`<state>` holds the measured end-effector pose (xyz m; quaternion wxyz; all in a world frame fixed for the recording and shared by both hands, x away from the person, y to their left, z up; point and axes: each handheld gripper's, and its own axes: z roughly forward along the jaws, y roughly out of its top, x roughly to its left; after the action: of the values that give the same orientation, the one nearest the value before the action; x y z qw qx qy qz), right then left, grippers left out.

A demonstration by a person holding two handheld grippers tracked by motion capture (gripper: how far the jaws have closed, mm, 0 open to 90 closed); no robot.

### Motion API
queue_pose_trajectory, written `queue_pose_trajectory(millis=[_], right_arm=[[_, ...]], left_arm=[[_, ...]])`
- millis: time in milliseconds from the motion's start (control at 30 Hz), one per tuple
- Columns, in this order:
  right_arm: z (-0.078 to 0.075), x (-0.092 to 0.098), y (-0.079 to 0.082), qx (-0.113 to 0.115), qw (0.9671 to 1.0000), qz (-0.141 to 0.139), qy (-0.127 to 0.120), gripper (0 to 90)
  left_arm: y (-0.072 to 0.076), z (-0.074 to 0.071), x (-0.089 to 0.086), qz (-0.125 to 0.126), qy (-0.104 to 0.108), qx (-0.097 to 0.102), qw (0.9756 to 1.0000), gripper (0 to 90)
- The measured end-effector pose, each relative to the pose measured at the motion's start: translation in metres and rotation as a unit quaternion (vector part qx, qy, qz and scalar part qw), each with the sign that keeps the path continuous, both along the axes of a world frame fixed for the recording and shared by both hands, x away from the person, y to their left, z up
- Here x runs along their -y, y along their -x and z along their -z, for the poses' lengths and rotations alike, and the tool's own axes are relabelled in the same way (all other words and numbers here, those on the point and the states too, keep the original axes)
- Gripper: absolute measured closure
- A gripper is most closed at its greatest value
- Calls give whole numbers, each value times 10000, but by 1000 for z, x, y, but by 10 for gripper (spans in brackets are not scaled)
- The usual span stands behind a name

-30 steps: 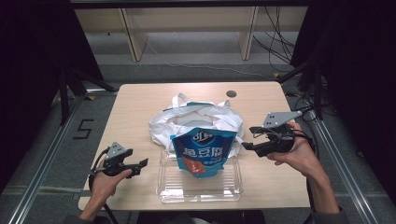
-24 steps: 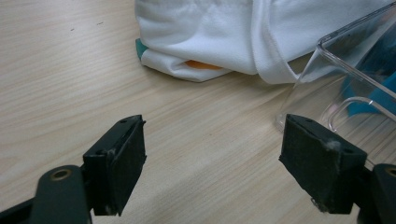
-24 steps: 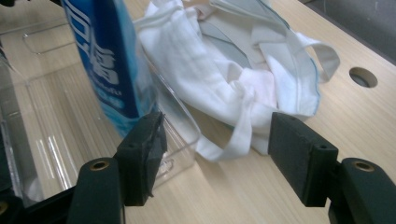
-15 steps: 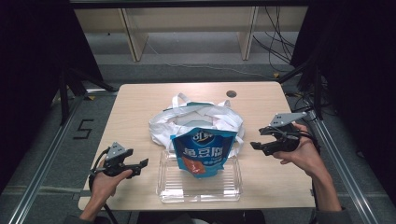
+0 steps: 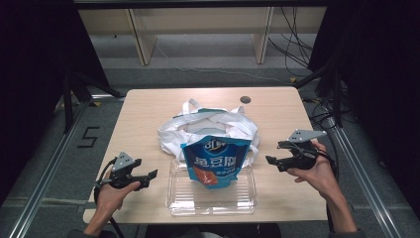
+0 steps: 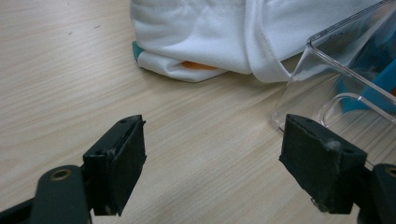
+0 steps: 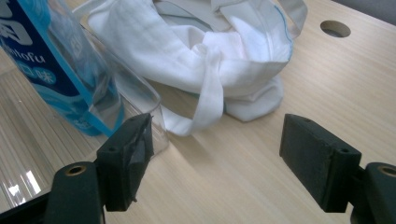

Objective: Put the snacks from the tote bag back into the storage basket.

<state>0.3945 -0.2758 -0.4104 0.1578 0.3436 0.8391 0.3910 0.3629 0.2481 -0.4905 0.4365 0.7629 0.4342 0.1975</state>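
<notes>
A blue snack bag [image 5: 216, 161] stands upright in a clear plastic container [image 5: 173, 203] at the table's front middle. Behind them lies a crumpled white cloth bag [image 5: 208, 126] with handles. My left gripper [image 5: 152, 177] rests low at the front left, open, its jaws pointing at the container's corner [image 6: 327, 51] and the cloth bag [image 6: 210, 32]. My right gripper [image 5: 274, 152] hovers right of the snack bag. Its jaws have just been opening and stand wide with nothing between them. In the right gripper view [image 7: 217, 154] they frame the cloth bag's handle [image 7: 205, 98], with the snack bag [image 7: 51, 60] at left.
A round hole [image 5: 245, 99] is cut into the wooden table [image 5: 148, 114] behind the cloth bag. Something orange [image 6: 201, 65] peeks from under the cloth bag. Shelving and cables lie beyond the far edge. Bare tabletop lies on both sides of the container.
My right hand has sunk toward the table and drifted slightly right, away from the snack bag, with its jaws wider apart. The left hand has stayed put.
</notes>
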Motion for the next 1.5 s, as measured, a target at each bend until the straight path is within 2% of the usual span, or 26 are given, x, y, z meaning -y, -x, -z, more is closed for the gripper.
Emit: queue_pose_trajectory(millis=[67,133,167,233,267,400,433,467,500,533,567,600,633,667,733,767,800,933,967,1033,1267,1300,1333,1367,1467,1500], right_arm=[[5,1,5,-66,9999,113,-38,259],[9,3,5,82,9999,127,-54,252],[12,3,7,-53,9998,182,-97,252],[16,3,10,-116,9996,227,-85,252],[18,4,8,62,9998,177,-78,252],[22,4,10,-131,9996,223,-70,252],[22,6,8,14,9998,197,-51,252],[25,6,9,1,9997,238,-100,251],[25,4,12,-170,9992,332,-160,250],[26,6,11,-20,9996,264,-92,250],[27,5,12,-101,9994,291,-147,250],[28,6,12,-98,9996,231,-94,250],[29,6,13,-2,9995,291,-101,250],[29,6,14,-68,9994,333,-114,250],[31,6,16,-43,9992,365,-177,250],[32,6,17,-163,9990,378,-188,249],[33,6,18,-95,9988,426,-218,249],[35,7,21,-155,9988,411,-210,242],[36,10,23,-45,9990,400,-170,243],[38,10,26,-169,9985,442,-267,244],[47,12,33,-85,9984,480,-297,244],[51,12,35,-171,9980,492,-354,243],[52,12,35,-125,9984,471,-300,241],[53,11,37,-245,9979,500,-330,230],[55,14,38,-99,9985,448,-300,218],[56,14,40,-164,9979,507,-356,212]], left_arm=[[0,0,0,8,23,-4,10000,214],[0,0,1,11,23,2,10000,214],[0,0,1,9,22,1,10000,214],[0,0,0,21,-31,5,10000,214],[0,0,1,8,5,-3,10000,214],[0,0,1,6,13,-13,10000,214],[0,0,1,4,11,-13,10000,214],[0,0,1,4,20,-7,10000,214],[0,0,1,10,19,-3,10000,214],[1,0,0,28,-9,26,10000,214],[0,0,0,47,-16,42,10000,215],[1,0,0,21,-24,49,10000,214],[1,0,0,7,-10,35,10000,214],[1,0,0,-1,-2,35,10000,214],[1,0,0,-7,-2,36,10000,214],[1,0,0,-5,-3,39,10000,214],[1,0,0,-1,-4,39,10000,214],[1,-1,0,37,13,22,10000,214],[1,-1,1,52,25,46,10000,214],[2,-1,3,28,72,23,10000,214],[2,-1,2,28,60,29,10000,214],[2,-1,2,38,45,22,10000,214],[2,0,2,33,35,23,10000,214],[1,0,2,39,54,24,10000,214],[2,0,2,31,77,13,10000,214],[2,0,2,38,98,4,9999,214]])
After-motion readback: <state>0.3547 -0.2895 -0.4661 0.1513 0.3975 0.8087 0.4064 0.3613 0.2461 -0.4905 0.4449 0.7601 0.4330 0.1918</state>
